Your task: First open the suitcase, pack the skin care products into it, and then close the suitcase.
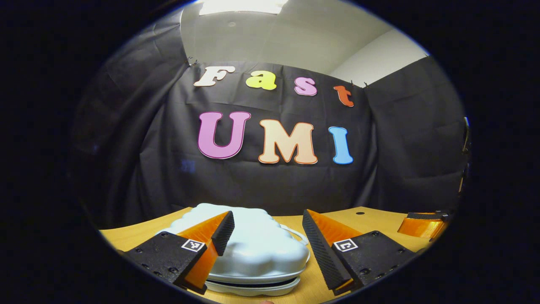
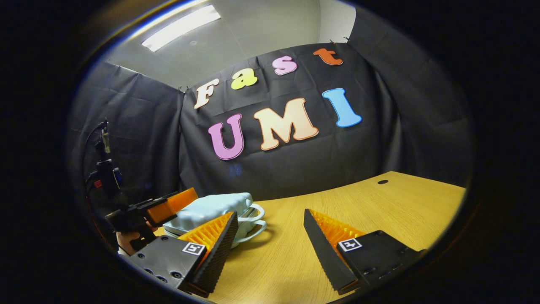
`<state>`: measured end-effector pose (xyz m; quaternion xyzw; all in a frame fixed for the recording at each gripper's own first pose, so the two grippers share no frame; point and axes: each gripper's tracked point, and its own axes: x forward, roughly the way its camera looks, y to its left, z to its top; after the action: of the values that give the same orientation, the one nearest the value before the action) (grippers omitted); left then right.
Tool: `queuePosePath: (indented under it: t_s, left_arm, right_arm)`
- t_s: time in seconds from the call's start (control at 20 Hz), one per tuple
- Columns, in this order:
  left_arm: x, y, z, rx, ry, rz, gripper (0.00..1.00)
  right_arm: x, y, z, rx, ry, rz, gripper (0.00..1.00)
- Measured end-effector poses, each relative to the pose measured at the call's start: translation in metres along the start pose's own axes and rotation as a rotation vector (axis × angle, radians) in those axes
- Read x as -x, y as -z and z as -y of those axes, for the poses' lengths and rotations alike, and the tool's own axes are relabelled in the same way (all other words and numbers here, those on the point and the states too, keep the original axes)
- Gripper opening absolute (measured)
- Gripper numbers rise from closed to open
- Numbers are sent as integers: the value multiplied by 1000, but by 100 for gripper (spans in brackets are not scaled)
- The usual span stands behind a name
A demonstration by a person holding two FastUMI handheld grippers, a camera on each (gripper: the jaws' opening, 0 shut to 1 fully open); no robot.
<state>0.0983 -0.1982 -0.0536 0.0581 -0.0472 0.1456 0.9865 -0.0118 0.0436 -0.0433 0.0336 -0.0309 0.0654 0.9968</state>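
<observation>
While the pale suitcase (image 1: 253, 245) lies closed on the wooden table (image 2: 358, 202), its handles (image 2: 253, 217) point toward the right gripper (image 2: 270, 223); the left gripper (image 1: 268, 228) hangs just above the lid; both grippers stand spread wide, holding nothing.

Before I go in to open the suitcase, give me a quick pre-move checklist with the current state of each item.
1. Suitcase closed and flat on the table: ok, zipper seam looks shut.
2. Left gripper open: ok, fingers spread, suitcase ahead between them.
3. Right gripper open and holding nothing: ok.
4. Handles on the suitcase's side facing the right gripper, unobstructed: ok.
5. Zipper pull located: cannot tell.
6. Skin care products located: cannot tell.
</observation>
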Motion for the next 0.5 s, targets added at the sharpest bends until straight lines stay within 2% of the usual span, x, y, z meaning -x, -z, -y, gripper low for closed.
queuePosePath:
  t_s: [0.15,0.2,0.5]
  left_arm:
    - [-2,1,-7,39,-18,2,95]
    - [0,1,-10,48,-24,1,95]
    - [-1,9,-13,46,-37,-15,95]
  right_arm:
    - [-1,-1,0,3,2,-5,95]
    - [-1,1,0,4,3,-7,98]
    - [-3,4,-2,6,2,-17,98]
